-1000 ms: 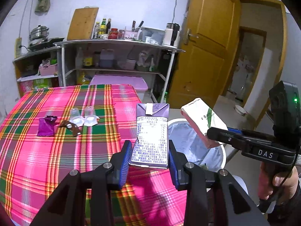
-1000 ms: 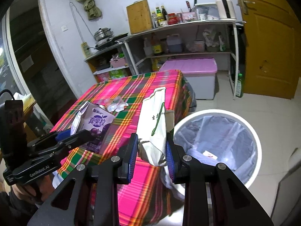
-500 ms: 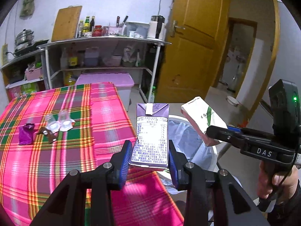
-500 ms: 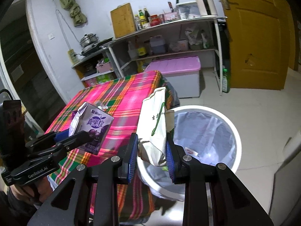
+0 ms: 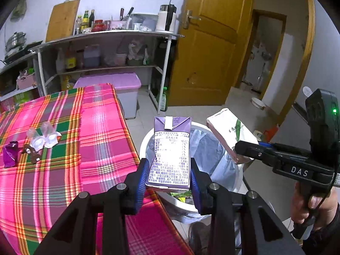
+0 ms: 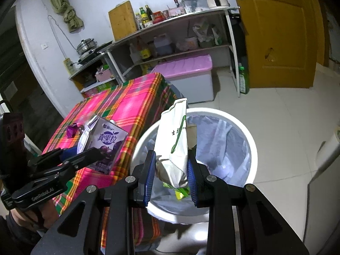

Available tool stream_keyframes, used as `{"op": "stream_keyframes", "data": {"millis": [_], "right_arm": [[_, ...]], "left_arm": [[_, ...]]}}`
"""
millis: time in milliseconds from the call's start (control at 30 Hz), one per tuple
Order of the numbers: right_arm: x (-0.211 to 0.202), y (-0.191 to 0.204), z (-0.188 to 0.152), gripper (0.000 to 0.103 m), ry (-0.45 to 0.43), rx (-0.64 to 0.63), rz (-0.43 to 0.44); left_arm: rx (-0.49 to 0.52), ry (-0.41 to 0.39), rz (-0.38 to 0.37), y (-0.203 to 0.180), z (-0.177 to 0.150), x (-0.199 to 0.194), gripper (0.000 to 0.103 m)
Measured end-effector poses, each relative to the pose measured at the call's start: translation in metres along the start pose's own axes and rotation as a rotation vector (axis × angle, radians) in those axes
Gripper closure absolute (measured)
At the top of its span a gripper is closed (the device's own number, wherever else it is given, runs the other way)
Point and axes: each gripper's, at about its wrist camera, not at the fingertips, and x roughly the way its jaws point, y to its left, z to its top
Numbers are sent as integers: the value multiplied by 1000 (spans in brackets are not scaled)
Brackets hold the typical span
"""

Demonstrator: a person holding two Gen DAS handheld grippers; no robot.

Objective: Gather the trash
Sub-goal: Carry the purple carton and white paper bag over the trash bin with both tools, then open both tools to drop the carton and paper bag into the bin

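My left gripper (image 5: 169, 178) is shut on a purple drink carton (image 5: 171, 150), held upright at the near rim of the white trash bin (image 5: 146, 142); the carton also shows in the right wrist view (image 6: 104, 142). My right gripper (image 6: 170, 176) is shut on a white paper bag with green print (image 6: 175, 140), held over the bin (image 6: 250, 144), which has a clear liner and some trash inside. The bag also shows in the left wrist view (image 5: 231, 133). More trash lies on the plaid table: a purple wrapper (image 5: 9, 153), a brown wrapper (image 5: 30, 153) and clear plastic cups (image 5: 44, 136).
The pink plaid table (image 5: 85, 144) stands left of the bin. A metal shelf (image 5: 106, 36) with bottles and a pink-lidded storage box (image 5: 112, 82) stand behind. A wooden door (image 5: 212, 42) is at the right, with tiled floor (image 6: 286, 110) around the bin.
Both grippers have moved right, away from the table and toward the bin, still holding the carton and the bag. The bag now hangs over the bin opening.
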Motion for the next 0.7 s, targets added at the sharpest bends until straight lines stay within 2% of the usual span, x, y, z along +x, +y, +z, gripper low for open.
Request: {"op": "stream_keyframes", "data": {"millis": [600,667,700], "right_arm": [[55,-41,-13,70,157,79,-32],[57,-43,-15,67,163,82,-36],[57,-44,-15,62,163,86,-36]], "left_arm": [[26,159,-41,-7,-1,74,66],[32,175,-50,-9,-1,81,65],[34,180,-49,-10,-1,84,65]]}}
